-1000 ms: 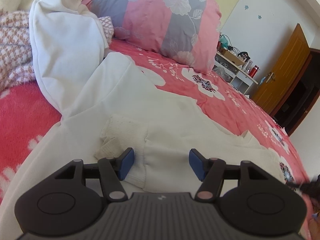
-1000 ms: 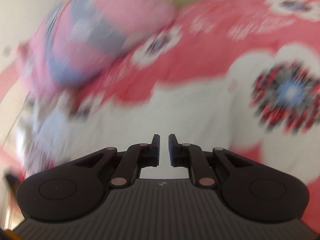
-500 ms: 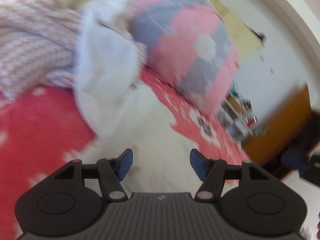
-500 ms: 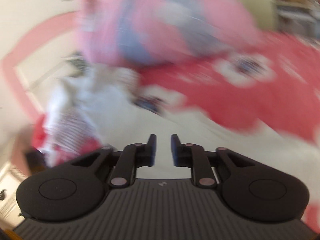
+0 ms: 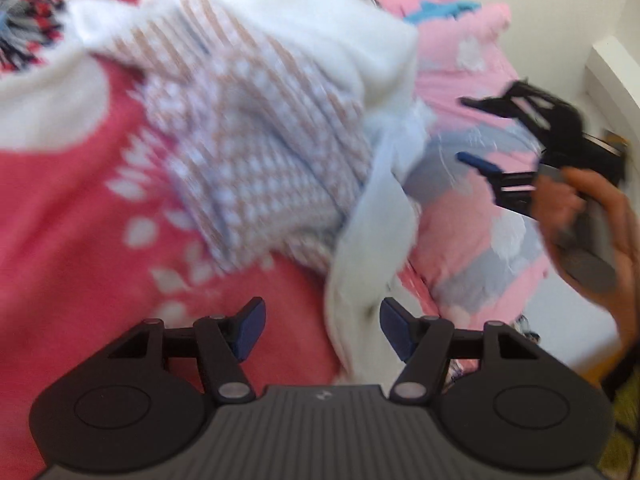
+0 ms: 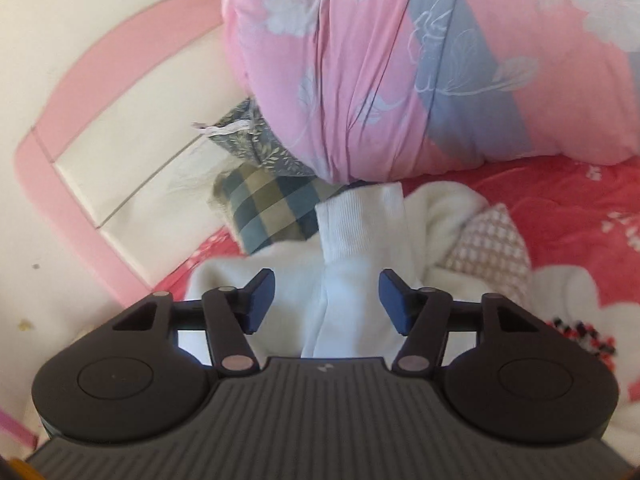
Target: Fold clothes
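Observation:
A heap of clothes lies on the red flowered blanket: a pink-and-white patterned knit under a white garment. My left gripper is open just above the blanket, beside the white garment's hanging edge. In the right wrist view a white sleeve with a ribbed cuff runs between the fingers of my right gripper; its jaws are opening and the pads stand clear of the cloth. The patterned knit shows to its right. The right gripper also appears in the left wrist view, held by a hand.
A big pink-and-grey flowered quilt is rolled up at the head of the bed. A checked cushion and a leafy blue one sit against the pink-and-cream headboard. A pale wall lies beyond.
The right gripper has swung from the blanket to the clothes heap by the headboard, and its jaws have parted. The left gripper has moved off the flat white garment toward the heap, still open.

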Tool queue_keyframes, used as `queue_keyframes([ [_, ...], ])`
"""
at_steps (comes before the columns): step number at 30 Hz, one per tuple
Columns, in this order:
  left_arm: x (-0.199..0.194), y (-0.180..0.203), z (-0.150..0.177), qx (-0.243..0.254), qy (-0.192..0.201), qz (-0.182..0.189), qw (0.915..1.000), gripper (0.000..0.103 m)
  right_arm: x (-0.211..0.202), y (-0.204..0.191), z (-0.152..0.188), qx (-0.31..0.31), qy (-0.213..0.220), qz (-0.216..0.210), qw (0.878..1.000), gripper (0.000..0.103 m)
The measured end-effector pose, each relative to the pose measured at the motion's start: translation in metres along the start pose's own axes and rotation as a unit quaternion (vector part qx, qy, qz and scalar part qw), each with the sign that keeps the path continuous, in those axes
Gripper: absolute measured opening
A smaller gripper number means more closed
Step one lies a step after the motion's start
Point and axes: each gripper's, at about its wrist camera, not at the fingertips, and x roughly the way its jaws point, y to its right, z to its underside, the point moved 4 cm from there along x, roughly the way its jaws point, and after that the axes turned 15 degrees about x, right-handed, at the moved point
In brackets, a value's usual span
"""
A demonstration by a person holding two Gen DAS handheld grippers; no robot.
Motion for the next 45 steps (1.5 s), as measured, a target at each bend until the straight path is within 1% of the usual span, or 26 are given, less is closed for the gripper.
queue_keyframes([
  [3, 0.001, -0.008, -0.003, -0.007, 0.004, -0.002, 1.0, 0.064, 0.043, -0.01, -0.003, -0.024, 0.006, 0.035, 0.999, 0.064],
  [5, 0.001, -0.013, -0.005, -0.011, 0.006, -0.004, 0.9999, 0.064, 0.062, -0.01, -0.001, -0.04, 0.019, 0.062, 0.997, 0.063],
  [6, 0.001, -0.013, -0.005, -0.008, 0.008, -0.004, 0.9999, 0.064, 0.068, -0.008, 0.0, -0.046, 0.023, 0.071, 0.996, 0.061],
  [8, 0.001, -0.013, -0.006, -0.003, 0.01, -0.004, 0.9999, 0.065, 0.069, 0.002, 0.002, -0.032, 0.034, 0.069, 0.997, 0.043],
  [9, 0.002, -0.012, -0.005, -0.001, 0.01, -0.003, 0.9999, 0.065, 0.066, 0.006, 0.001, -0.023, 0.039, 0.066, 0.997, 0.02],
  [10, 0.002, -0.011, -0.005, 0.001, 0.009, -0.001, 1.0, 0.065, 0.063, 0.011, 0.0, -0.014, 0.044, 0.063, 0.997, 0.016],
  [12, 0.001, -0.011, -0.005, 0.002, 0.009, 0.004, 0.9999, 0.065, 0.052, 0.019, -0.006, 0.002, 0.065, 0.05, 0.997, 0.014],
  [14, -0.003, -0.011, -0.005, 0.0, 0.01, 0.013, 0.9999, 0.065, 0.033, 0.023, -0.011, 0.013, 0.09, 0.025, 0.996, 0.014],
  [16, 0.0, -0.008, -0.006, 0.006, 0.001, 0.039, 0.9992, 0.066, 0.007, 0.023, -0.014, 0.015, 0.11, -0.001, 0.994, 0.013],
  [19, 0.004, 0.0, -0.003, 0.02, -0.021, 0.089, 0.9956, 0.066, -0.038, 0.02, -0.019, -0.001, 0.137, -0.019, 0.99, 0.013],
  [21, 0.005, 0.004, -0.001, 0.024, -0.025, 0.104, 0.994, 0.066, -0.073, 0.02, -0.021, -0.019, 0.155, -0.02, 0.987, 0.013],
  [23, 0.005, 0.006, -0.001, 0.025, -0.024, 0.115, 0.9928, 0.066, -0.11, 0.023, -0.022, -0.022, 0.173, -0.022, 0.984, 0.013],
  [26, 0.006, 0.008, -0.001, 0.024, -0.029, 0.123, 0.9917, 0.066, -0.164, 0.032, -0.021, -0.023, 0.204, -0.012, 0.979, 0.013],
  [30, 0.005, 0.011, 0.001, 0.036, -0.034, 0.122, 0.9912, 0.066, -0.231, 0.051, -0.011, 0.004, 0.238, -0.011, 0.971, 0.013],
  [35, 0.006, 0.017, 0.004, 0.063, -0.046, 0.111, 0.9908, 0.066, -0.314, 0.081, 0.025, 0.03, 0.288, -0.012, 0.957, 0.013],
  [37, 0.007, 0.021, 0.008, 0.078, -0.052, 0.107, 0.9898, 0.066, -0.339, 0.101, 0.047, 0.036, 0.303, 0.004, 0.952, 0.013],
  [40, 0.007, 0.026, 0.01, 0.097, -0.05, 0.098, 0.9892, 0.066, -0.363, 0.137, 0.085, 0.052, 0.314, 0.027, 0.948, 0.013],
  [44, 0.007, 0.03, 0.012, 0.112, -0.051, 0.091, 0.9882, 0.066, -0.379, 0.193, 0.137, 0.094, 0.328, 0.048, 0.939, 0.013],
  [45, 0.008, 0.03, 0.013, 0.115, -0.054, 0.089, 0.9879, 0.066, -0.379, 0.208, 0.15, 0.102, 0.331, 0.06, 0.936, 0.014],
])
